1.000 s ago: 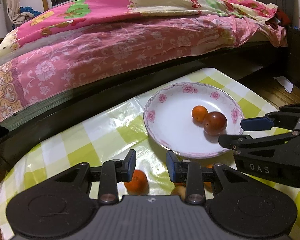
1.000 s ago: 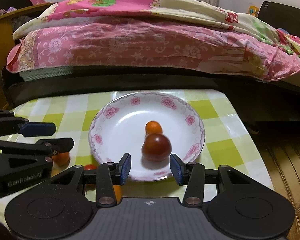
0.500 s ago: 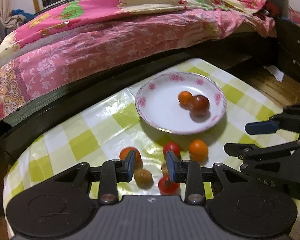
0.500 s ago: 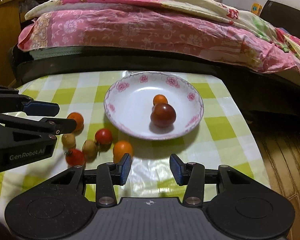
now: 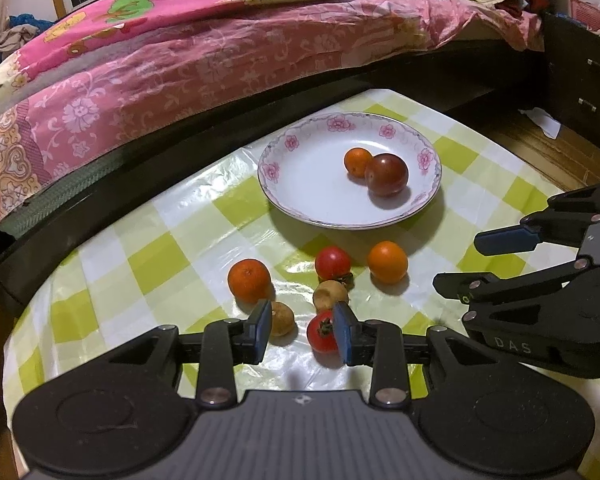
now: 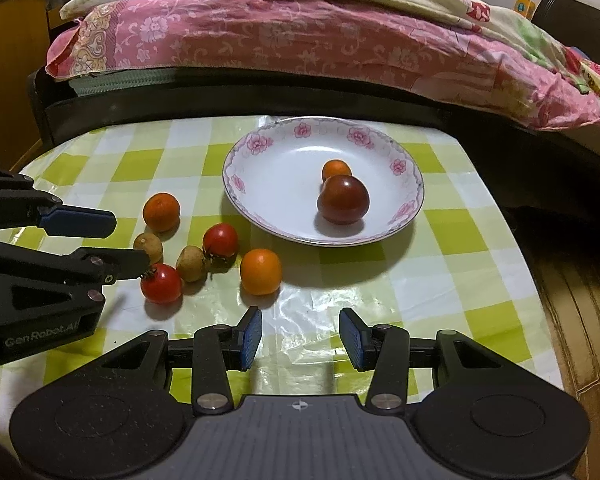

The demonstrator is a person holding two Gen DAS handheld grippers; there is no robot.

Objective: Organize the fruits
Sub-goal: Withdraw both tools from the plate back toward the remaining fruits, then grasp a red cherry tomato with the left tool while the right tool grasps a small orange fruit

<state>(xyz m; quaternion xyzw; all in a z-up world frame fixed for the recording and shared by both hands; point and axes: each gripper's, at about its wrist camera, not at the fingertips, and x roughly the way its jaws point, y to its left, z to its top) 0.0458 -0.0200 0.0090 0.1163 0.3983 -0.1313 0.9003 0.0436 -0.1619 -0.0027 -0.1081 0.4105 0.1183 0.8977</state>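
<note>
A white flowered plate [image 5: 300,184] [image 6: 276,200] holds a dark red tomato [image 5: 386,174] [image 6: 343,199] and a small orange [image 5: 357,162] [image 6: 336,169]. On the checked tablecloth lie two oranges [image 5: 249,280] [image 5: 387,261], two red tomatoes [image 5: 332,263] [image 5: 321,332] and two small brown fruits [image 5: 281,319] [image 5: 329,295]. My left gripper [image 5: 302,332] is open and empty above the near tomato and a brown fruit. My right gripper [image 6: 300,338] is open and empty, near the front edge, close to an orange [image 6: 260,271].
A bed with a pink floral quilt [image 5: 220,40] and dark frame runs along the table's far side. The table's right edge [image 6: 520,248] drops to a wooden floor. A dark cabinet [image 5: 580,80] stands at the right.
Both grippers have pulled back and up from the plate, so the loose fruits on the cloth have come into full view. Both stay open.
</note>
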